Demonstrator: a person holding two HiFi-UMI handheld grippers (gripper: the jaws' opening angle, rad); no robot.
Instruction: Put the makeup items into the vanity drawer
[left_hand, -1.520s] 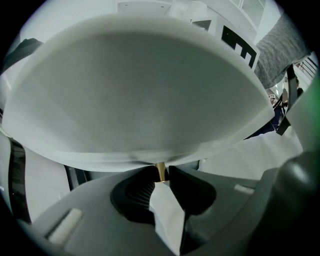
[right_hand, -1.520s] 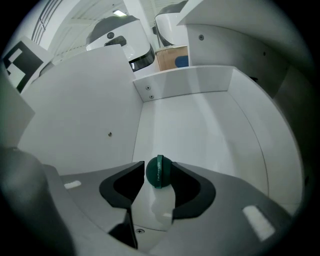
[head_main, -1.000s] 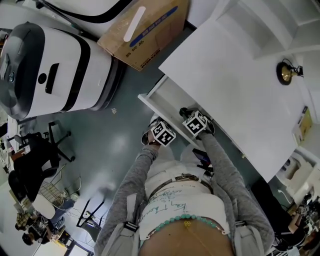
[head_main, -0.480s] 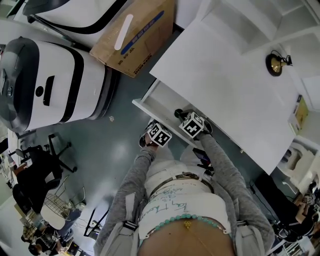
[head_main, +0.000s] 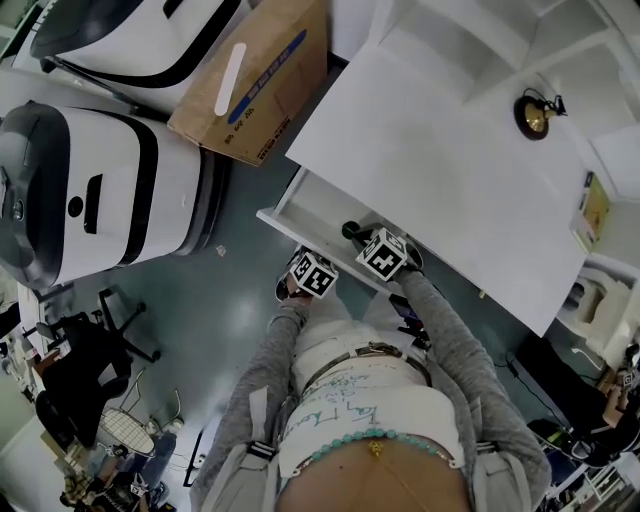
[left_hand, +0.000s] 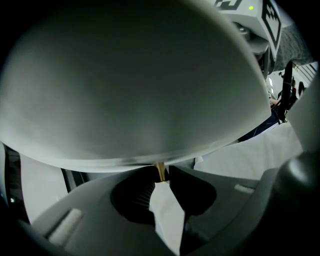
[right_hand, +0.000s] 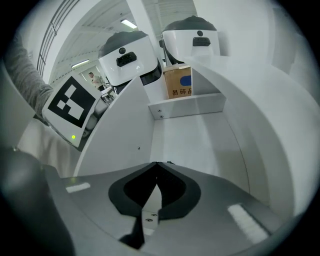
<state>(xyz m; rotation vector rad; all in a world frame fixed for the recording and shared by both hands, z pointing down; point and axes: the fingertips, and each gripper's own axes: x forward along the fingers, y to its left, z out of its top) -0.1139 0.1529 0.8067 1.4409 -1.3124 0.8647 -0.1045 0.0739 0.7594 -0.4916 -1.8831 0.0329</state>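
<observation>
Standing at the white vanity top (head_main: 450, 170), w/ a big white machine (head_main: 100, 190) and a cardboard box (head_main: 255, 85) beside it at head-view left. Its drawer (head_main: 318, 205) is pulled out under the front edge (makeup items: can't make any out). My right gripper (right_hand: 157, 166) hangs over the drawer's inside, jaws pressed together, nothing btwn. My left gripper (left_hand: 162, 179) pinches a thin gold stem (left_hand: 160, 170) just under a curved white surface.
</observation>
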